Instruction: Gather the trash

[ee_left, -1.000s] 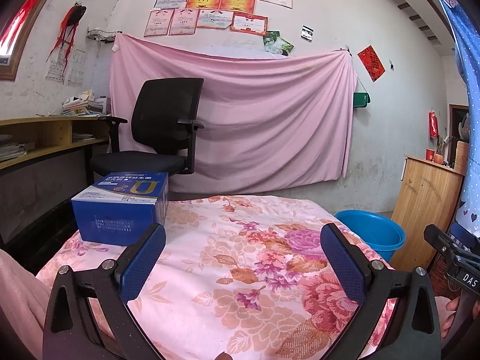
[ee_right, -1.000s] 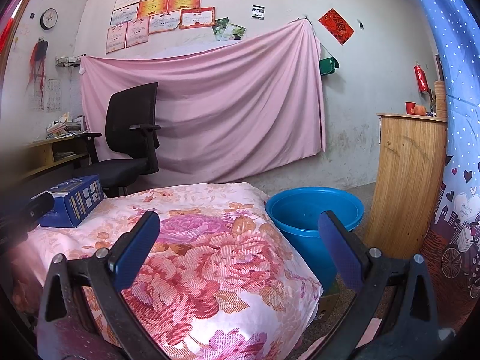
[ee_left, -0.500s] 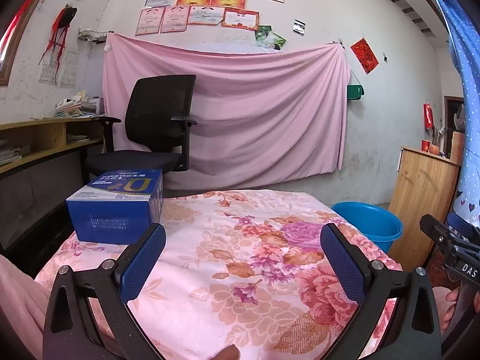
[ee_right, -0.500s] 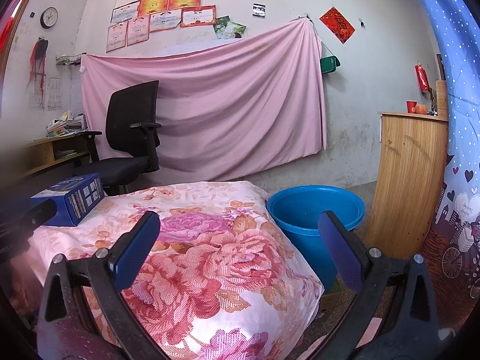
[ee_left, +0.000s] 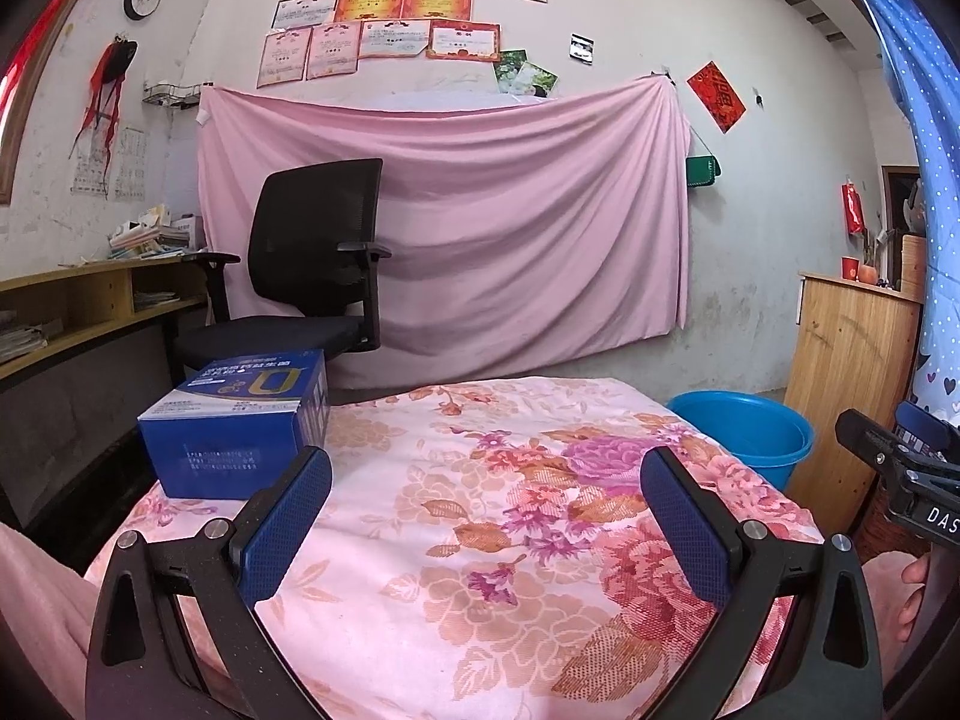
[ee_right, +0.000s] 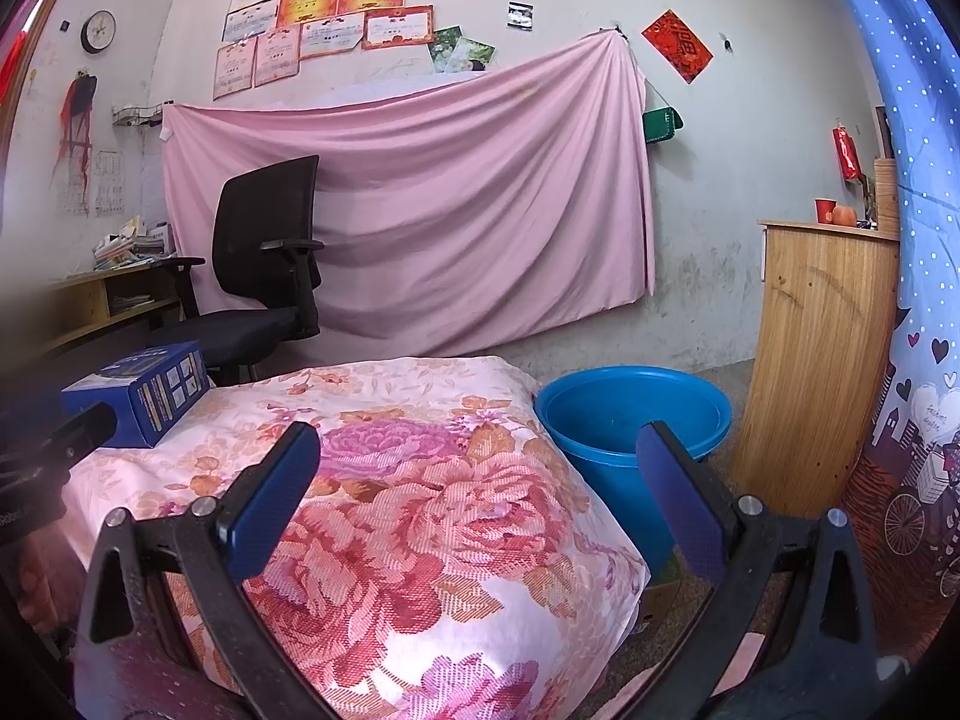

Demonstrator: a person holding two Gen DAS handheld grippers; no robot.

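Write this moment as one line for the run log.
left gripper: open, empty | right gripper: open, empty | blue box: on floral cloth, untouched | blue bucket: on floor beside

The table (ee_left: 510,540) is covered by a woven cloth with a printed flower pattern, slightly shiny where light falls on it. The blue box (ee_left: 234,426) looks like glossy printed cardboard. The bucket (ee_right: 630,420) is smooth blue plastic. The cabinet (ee_right: 822,360) is pale wood with visible grain. The sheet (ee_left: 480,228) on the wall is soft matt pink cloth, hanging in folds. The chair (ee_left: 318,252) has a black mesh back. The gripper fingers (ee_left: 288,522) carry textured blue pads on matt black plastic arms with small metal screws.
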